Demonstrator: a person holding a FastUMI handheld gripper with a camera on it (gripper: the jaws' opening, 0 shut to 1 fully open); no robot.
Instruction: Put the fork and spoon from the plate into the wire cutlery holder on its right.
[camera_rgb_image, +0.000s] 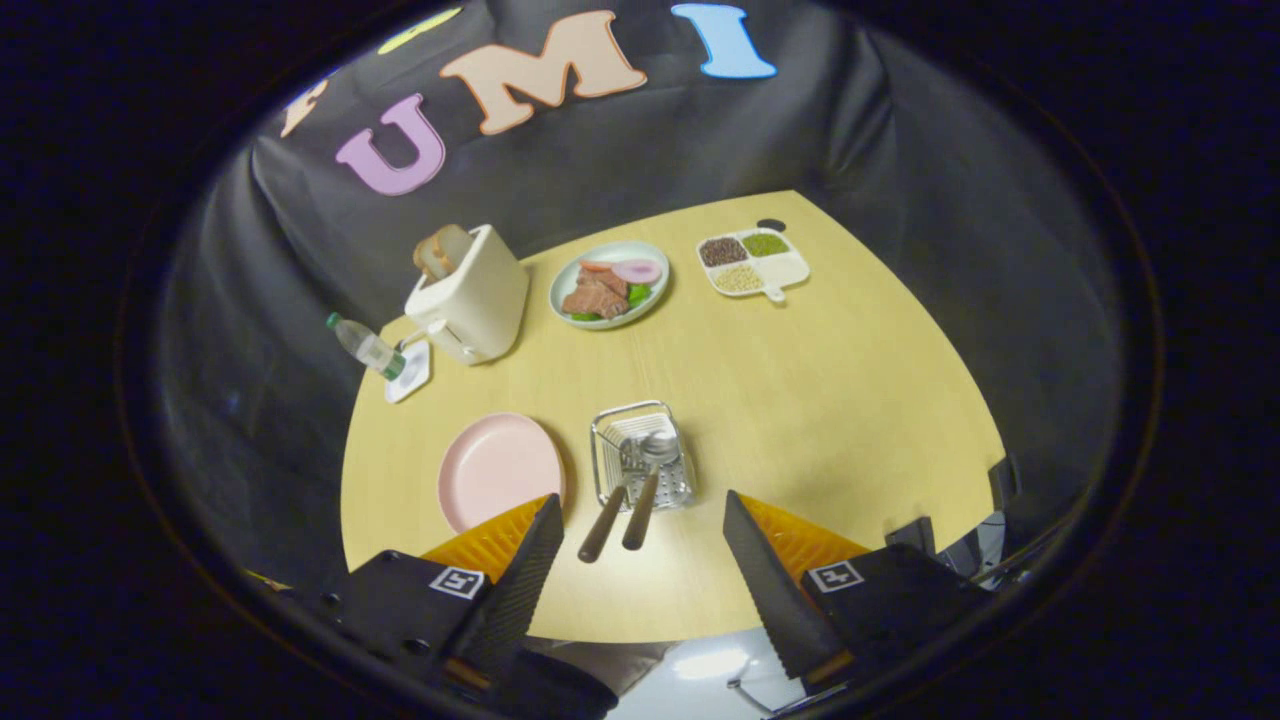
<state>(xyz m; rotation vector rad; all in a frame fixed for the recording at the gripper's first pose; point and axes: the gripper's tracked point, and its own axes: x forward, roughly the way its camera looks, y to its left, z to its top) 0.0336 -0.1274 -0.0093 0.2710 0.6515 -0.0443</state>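
Fork (612, 500) and spoon (648, 480) both stand in the wire cutlery holder (643, 455), heads down in the basket and wooden handles leaning out over its near rim toward the tongs (640, 560). The pink plate (497, 468) just left of the holder lies bare, so the task looks finished; nothing seems left but to draw away. The tongs hang above the desk (800, 400) with their fingers spread wide and nothing held, the two handles just ahead of the gap between them. Farther back stand a toaster (470, 295) with bread in it, a lying water bottle (364, 346), a plate of food (608, 284) and a divided tray (752, 262) of beans, all well apart from the holder and in nobody's way.
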